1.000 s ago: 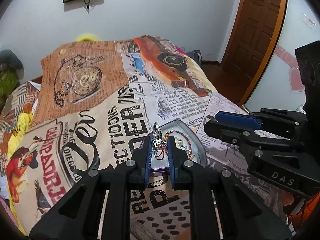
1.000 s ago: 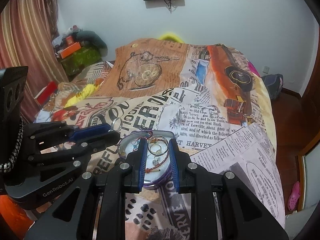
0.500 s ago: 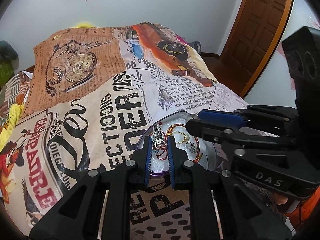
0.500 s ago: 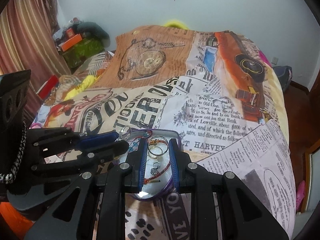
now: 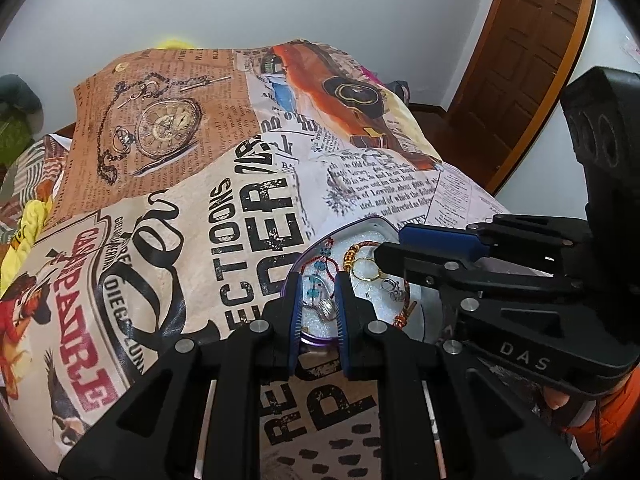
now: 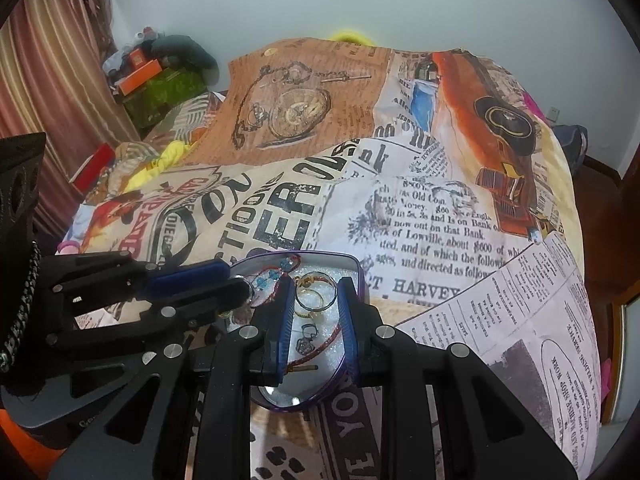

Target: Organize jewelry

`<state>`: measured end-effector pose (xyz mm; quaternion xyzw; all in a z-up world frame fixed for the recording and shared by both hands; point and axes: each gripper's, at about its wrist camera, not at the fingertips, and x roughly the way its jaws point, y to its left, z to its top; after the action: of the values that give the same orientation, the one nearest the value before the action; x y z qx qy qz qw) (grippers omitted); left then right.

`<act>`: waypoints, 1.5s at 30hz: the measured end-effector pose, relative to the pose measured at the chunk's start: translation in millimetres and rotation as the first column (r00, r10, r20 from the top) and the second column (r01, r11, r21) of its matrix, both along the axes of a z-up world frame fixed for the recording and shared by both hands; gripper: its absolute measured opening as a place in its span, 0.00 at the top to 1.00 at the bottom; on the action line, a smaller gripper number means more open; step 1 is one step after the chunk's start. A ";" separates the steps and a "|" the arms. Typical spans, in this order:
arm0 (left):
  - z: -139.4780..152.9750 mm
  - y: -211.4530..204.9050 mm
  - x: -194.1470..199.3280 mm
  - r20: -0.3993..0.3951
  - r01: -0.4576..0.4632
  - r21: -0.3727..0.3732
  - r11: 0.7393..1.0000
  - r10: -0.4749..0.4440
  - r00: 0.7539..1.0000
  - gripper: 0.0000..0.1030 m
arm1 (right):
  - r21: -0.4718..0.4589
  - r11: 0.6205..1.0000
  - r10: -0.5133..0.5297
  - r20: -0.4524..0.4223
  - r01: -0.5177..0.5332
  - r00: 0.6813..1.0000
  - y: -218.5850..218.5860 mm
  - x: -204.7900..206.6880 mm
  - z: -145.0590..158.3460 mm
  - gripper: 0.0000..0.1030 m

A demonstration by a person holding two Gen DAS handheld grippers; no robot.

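- Your left gripper [image 5: 318, 296] pinches a small silver ring [image 5: 326, 307] just above the near-left part of the purple tin [image 6: 356, 270].
- Your right gripper [image 6: 314, 308] hangs over the tin's middle, jaws narrowly apart with nothing between them.
- Inside the tin lie gold rings [image 6: 316, 294], a red beaded bracelet [image 5: 362, 246] and a small pendant [image 6: 306, 338].
- The tin rests on the newspaper-print bedspread [image 6: 420, 240].
- Beyond the tin stands a wooden door [image 5: 532, 52].
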<state>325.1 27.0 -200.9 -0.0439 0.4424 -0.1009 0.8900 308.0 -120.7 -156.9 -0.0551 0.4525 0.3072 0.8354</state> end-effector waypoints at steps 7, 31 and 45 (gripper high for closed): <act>17.7 4.4 -12.9 0.028 -0.025 0.010 1.000 0.024 0.999 0.86 | -0.013 1.000 -0.002 0.011 0.002 1.000 -2.3 -5.9 6.3 0.78; 225.1 -10.7 -220.7 0.608 -0.146 -0.012 0.989 0.123 0.784 0.64 | 0.256 0.965 -0.193 0.571 0.051 0.798 -71.4 -189.1 221.1 0.77; 228.6 -16.4 -293.5 0.705 -0.244 -0.021 0.969 0.187 0.684 0.07 | 0.340 0.932 -0.337 0.700 0.121 0.630 -76.7 -272.3 234.3 0.00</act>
<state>31.6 10.6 27.7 -0.0207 0.0660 0.0121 0.9975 35.7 -197.3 77.3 -0.0074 0.0278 0.2041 0.9785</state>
